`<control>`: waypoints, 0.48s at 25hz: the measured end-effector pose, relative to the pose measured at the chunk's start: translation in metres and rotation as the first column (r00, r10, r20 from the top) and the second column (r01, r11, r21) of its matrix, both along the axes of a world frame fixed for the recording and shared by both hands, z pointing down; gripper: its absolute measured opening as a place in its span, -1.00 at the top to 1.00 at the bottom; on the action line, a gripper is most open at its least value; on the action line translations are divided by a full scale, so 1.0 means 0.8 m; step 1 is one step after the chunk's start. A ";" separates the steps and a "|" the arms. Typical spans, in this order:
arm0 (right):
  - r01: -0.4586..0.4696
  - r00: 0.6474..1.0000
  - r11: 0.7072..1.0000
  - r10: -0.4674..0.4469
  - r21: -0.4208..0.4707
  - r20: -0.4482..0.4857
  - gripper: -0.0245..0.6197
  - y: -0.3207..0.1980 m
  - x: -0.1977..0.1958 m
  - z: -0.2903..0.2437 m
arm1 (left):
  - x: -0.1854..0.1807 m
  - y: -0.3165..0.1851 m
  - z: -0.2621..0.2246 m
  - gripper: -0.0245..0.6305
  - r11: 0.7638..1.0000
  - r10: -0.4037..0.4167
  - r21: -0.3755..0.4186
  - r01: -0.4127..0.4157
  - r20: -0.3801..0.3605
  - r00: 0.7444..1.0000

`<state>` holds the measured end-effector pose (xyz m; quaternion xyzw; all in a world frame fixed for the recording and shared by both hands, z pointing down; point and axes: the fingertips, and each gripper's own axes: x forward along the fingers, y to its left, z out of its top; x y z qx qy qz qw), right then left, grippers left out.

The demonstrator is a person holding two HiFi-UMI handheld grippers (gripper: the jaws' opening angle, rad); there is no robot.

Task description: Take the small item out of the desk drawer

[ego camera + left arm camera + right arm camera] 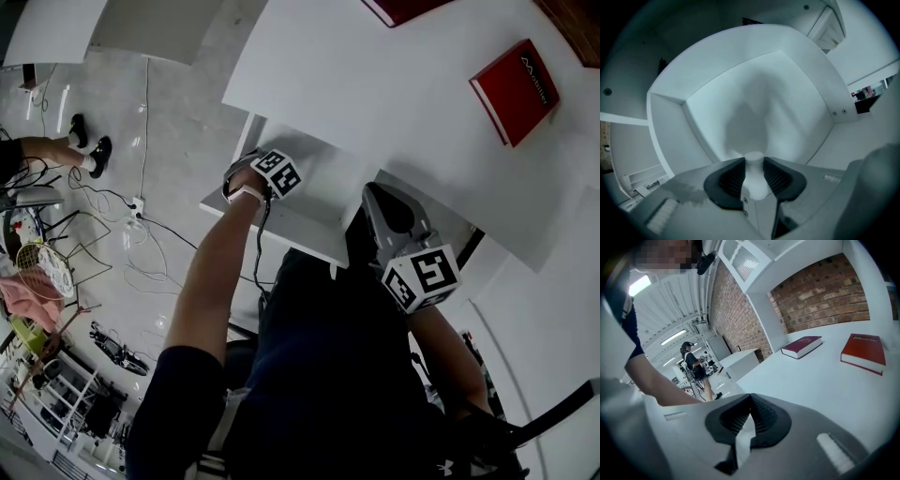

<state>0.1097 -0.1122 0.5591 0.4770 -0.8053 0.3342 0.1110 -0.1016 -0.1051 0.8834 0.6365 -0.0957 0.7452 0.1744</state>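
Left tool (754,161) amid drawer walls (670,129) (seemingly)

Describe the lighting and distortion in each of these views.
Head view: strong fisheye, the desk's edges bow, light even. Left gripper view: dim, bluish inside the drawer, a soft shadow on its floor, corners black. Right gripper view: ceiling light glares upper left, brick wall curves.

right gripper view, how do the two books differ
The farther book is dark maroon; the nearer book is brighter red. The nearer book bears white lettering on its cover; none shows on the farther book. Both lie closed and flat on the white desk.
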 end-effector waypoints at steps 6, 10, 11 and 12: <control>0.030 1.000 0.999 -0.030 0.015 0.005 0.91 0.000 -0.016 -0.008 | 0.011 -0.011 -0.030 0.52 0.996 -0.059 0.058 0.064 -0.080 0.995; 0.045 0.999 0.998 -0.045 0.036 0.002 0.91 -0.004 -0.021 -0.015 | 0.018 -0.019 -0.051 0.52 0.988 -0.112 0.091 0.126 -0.147 0.983; 0.045 0.999 0.998 -0.045 0.040 0.002 0.91 -0.006 -0.022 -0.019 | 0.019 -0.020 -0.058 0.52 0.985 -0.126 0.097 0.143 -0.165 0.978; 0.045 0.999 0.998 -0.045 0.044 0.001 0.91 -0.007 -0.022 -0.021 | 0.020 -0.021 -0.066 0.52 0.982 -0.141 0.103 0.161 -0.183 0.973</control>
